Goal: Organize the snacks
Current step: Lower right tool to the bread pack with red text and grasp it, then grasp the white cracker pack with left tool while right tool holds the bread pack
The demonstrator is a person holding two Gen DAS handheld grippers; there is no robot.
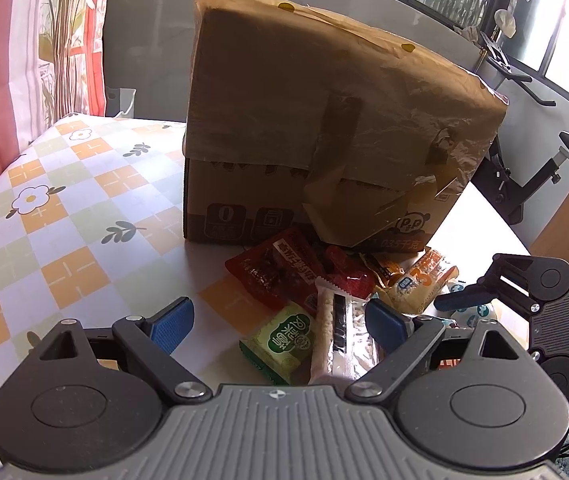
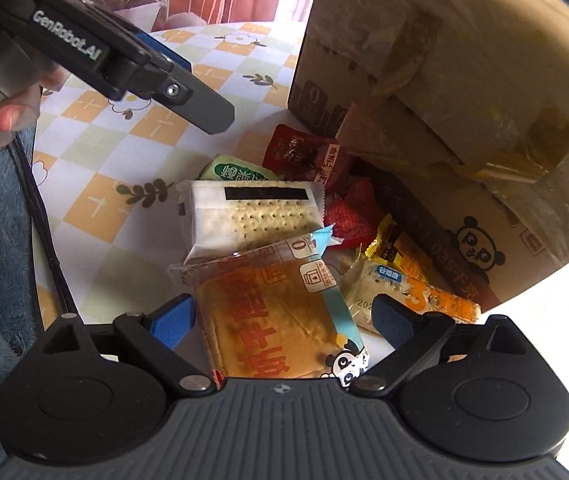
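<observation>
A pile of snack packets lies on the table against a brown cardboard box. In the left wrist view my left gripper is open above a green packet and a white cracker packet; a red packet lies beyond. In the right wrist view my right gripper is open around an orange toast packet with a panda, which lies between the jaws untouched. Beyond it lie the white cracker packet, green packet, red packets and an orange-white bar.
The table has an orange, green and white checked cloth with flowers. The box stands upright with taped flaps hanging over the pile. The left gripper's body crosses the right wrist view's upper left. An exercise machine stands behind the table.
</observation>
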